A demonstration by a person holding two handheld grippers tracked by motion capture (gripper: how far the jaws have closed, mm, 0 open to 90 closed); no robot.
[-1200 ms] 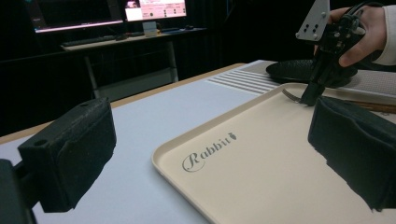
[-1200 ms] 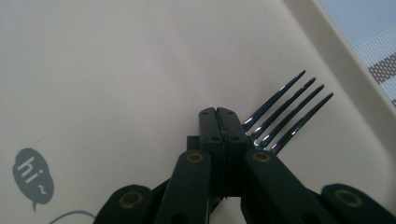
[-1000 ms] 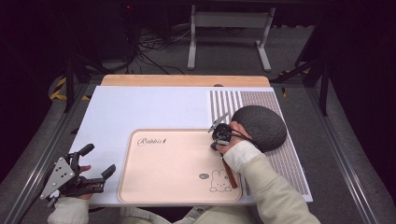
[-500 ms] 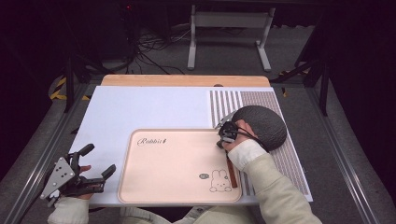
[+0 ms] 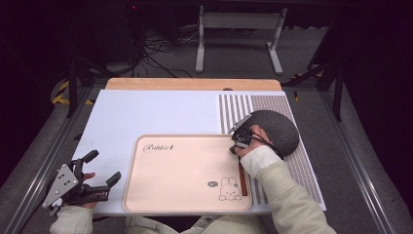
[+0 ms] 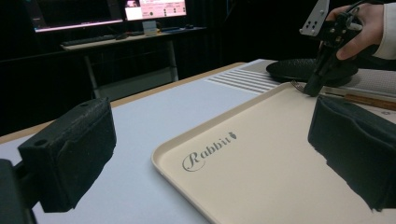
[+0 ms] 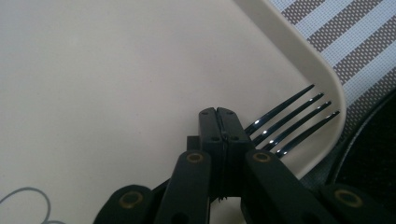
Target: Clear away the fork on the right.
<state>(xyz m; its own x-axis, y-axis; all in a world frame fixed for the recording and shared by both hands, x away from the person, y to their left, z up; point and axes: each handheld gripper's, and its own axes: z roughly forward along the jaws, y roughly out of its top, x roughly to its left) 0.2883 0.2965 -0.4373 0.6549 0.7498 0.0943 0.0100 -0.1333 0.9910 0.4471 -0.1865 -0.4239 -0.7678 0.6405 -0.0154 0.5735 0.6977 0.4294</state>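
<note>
A beige tray (image 5: 185, 170) printed with "Rabbit" and a small bunny lies on the white mat. A fork (image 5: 242, 180) with a wooden handle lies along the tray's right rim, its dark tines (image 7: 289, 126) in the tray's far right corner. My right gripper (image 5: 235, 146) points down at the fork's neck, jaws pressed together; the tines stick out from behind the shut tips (image 7: 218, 112). Whether the tips pinch the fork I cannot tell. My left gripper (image 5: 104, 165) rests open at the table's near left, nothing between its pads (image 6: 74, 140).
A dark round plate (image 5: 277, 129) sits on the striped mat (image 5: 234, 105) just right of the tray, close behind my right hand. Bare white mat (image 5: 146, 112) stretches left and beyond the tray. A desk with lit monitors (image 6: 130, 9) stands past the table.
My right hand has drifted slightly to the right, toward the tray's corner and the plate. The left gripper has stayed still and open.
</note>
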